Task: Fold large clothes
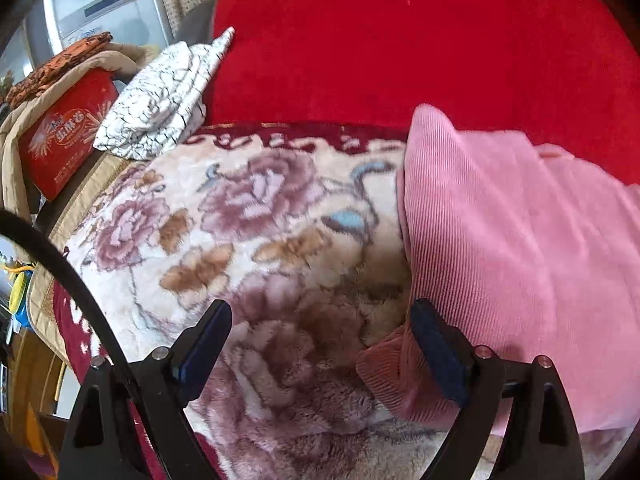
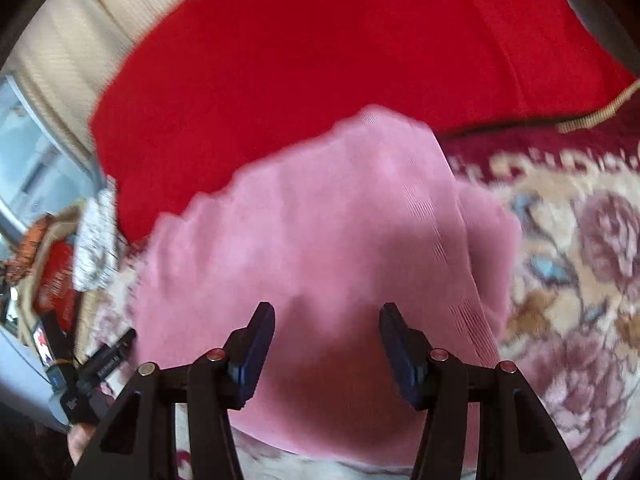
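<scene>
Bring the wide-spread left gripper (image 1: 320, 356) around the soft pink ribbed garment's (image 1: 500, 216) folded edge, keep half-spread empty right gripper (image 2: 326, 344) low, then pinch gently.

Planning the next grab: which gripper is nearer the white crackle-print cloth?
Left. The left gripper hangs over the floral blanket, whose far corner meets the white cloth. The right gripper is over the pink garment, farther away.

The left black two-finger gripper with blue pads (image 1: 322, 354) points down with its jaws wide apart and nothing squeezed between them, and the right black two-finger gripper with blue pads (image 2: 327, 350) points down too, with its jaws partly apart and holding nothing.
</scene>
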The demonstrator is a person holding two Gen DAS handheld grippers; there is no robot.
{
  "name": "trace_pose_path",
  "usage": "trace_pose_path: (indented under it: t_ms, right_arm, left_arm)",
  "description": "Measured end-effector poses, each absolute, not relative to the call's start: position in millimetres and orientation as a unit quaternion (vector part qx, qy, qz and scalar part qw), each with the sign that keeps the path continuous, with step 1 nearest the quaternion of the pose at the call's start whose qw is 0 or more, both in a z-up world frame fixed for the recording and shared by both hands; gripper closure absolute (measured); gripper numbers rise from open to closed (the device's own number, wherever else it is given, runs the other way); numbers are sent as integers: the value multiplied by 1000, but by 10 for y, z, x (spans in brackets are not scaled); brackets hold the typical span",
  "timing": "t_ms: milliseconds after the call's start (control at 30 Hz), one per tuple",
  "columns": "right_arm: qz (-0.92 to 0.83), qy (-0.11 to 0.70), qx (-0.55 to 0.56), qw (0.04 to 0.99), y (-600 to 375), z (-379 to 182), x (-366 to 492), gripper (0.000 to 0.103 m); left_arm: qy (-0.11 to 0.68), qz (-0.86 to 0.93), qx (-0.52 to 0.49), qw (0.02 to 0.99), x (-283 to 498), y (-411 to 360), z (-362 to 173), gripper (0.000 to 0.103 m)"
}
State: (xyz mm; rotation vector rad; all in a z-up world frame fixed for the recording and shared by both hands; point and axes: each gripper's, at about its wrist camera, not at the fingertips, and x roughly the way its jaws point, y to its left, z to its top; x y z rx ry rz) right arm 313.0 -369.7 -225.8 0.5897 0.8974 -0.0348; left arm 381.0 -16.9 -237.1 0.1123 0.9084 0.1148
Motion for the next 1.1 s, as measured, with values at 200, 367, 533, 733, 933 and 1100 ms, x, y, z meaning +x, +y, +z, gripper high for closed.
trace_pose_path:
  t_ms: [200,367,533,733,933,1100]
  right_arm:
    - [-10,423,279,862,-3692,-2240,3065,44]
    - [3,374,303,876,-3766,-2002,2871,44]
    - [0,388,317,866,-3805,-2067,2820,43]
    - [-3,442,282,852,-3697,-2292,2933,39]
    - [12,399,318,860,-3791,-2156,2861,38]
    - [19,359,317,878,-3776,-2064,2867,38]
  left_arm:
    - [427,74,33,901,3679,-100,-2193,12]
    - [399,70,12,914,3490,-35,-2005,12]
    - [415,56,-29,907,3328,61,-2064,12]
    - [463,24,-87,882,3342,63,-2272,12]
    - [467,1,-103,878,3393,-10,-2323,12]
    - [466,-32,-142,873,3406,-89,-2358,12]
